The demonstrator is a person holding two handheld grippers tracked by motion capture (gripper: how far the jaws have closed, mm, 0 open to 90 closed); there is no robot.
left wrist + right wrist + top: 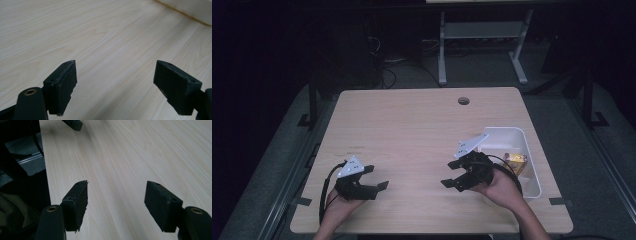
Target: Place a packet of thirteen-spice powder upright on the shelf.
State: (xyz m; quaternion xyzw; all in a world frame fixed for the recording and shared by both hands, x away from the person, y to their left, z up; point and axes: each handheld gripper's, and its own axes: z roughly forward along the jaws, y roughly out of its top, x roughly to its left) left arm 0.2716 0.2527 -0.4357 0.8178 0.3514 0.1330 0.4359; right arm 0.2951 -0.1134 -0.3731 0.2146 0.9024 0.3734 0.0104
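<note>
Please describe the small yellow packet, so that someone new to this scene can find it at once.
Start at the wooden table and find the white tray by its right edge. The yellow packet lies inside; it is the one bright-coloured thing there.

- Your left gripper (115, 86): jaws spread wide, bare wood between them, nothing held.
- Table (100, 32): pale wood grain, lying under your jaws.
- White bin (192, 8): far beyond your jaws, upper right corner.

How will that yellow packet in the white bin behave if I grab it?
The yellow packet looks small and glossy, so probably light and a bit slippery. It lies flat in the white bin, so unlikely to roll. Whether it is stiff is hard to tell.
</note>
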